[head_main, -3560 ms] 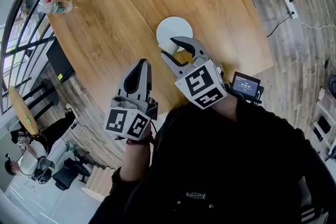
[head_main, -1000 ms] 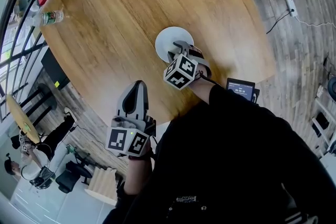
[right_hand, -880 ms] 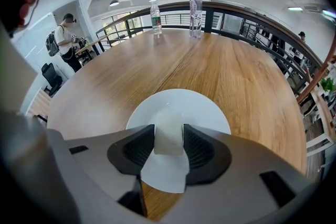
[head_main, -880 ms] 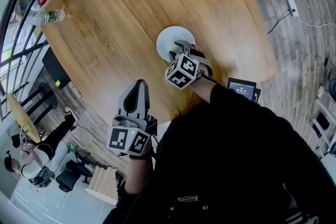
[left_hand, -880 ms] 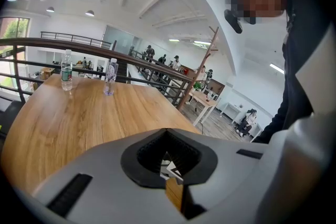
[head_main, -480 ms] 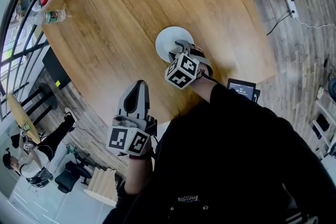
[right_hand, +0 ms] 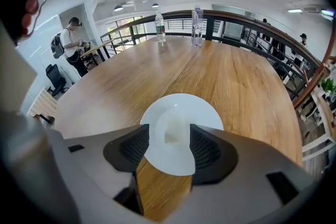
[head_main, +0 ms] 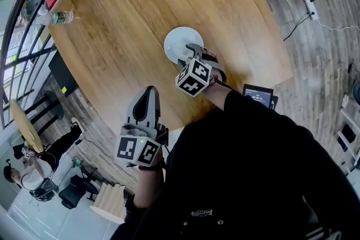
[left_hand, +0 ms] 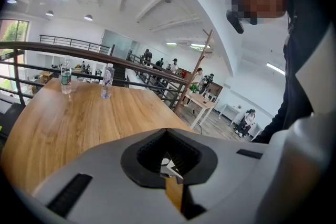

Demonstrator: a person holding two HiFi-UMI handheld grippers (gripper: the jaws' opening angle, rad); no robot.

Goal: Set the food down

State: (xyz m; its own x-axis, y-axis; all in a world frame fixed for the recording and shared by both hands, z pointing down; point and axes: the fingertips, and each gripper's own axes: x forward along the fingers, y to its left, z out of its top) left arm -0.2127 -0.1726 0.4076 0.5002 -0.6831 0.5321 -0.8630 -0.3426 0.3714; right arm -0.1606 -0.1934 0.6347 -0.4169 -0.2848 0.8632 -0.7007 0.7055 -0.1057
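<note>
right now the food [right_hand: 174, 131], a small pale block, lies on the white plate [right_hand: 184, 105] directly between the jaws of our right gripper [right_hand: 169, 139], a touch nearer the right-hand pad, with bare plate showing on its other side. those jaws have just been opening and stand wide, pads off the block, so we judge it set down. it looks about as broad as it is long, so no long axis matters; the way out is straight back along the gripper's own line. our right hand is tipped steeply down over the plate's near side. our left gripper [head_main: 148, 93] hangs well back to the left at the edge of the table [head_main: 140, 19], jaws together on nothing, much farther from the food.
</note>
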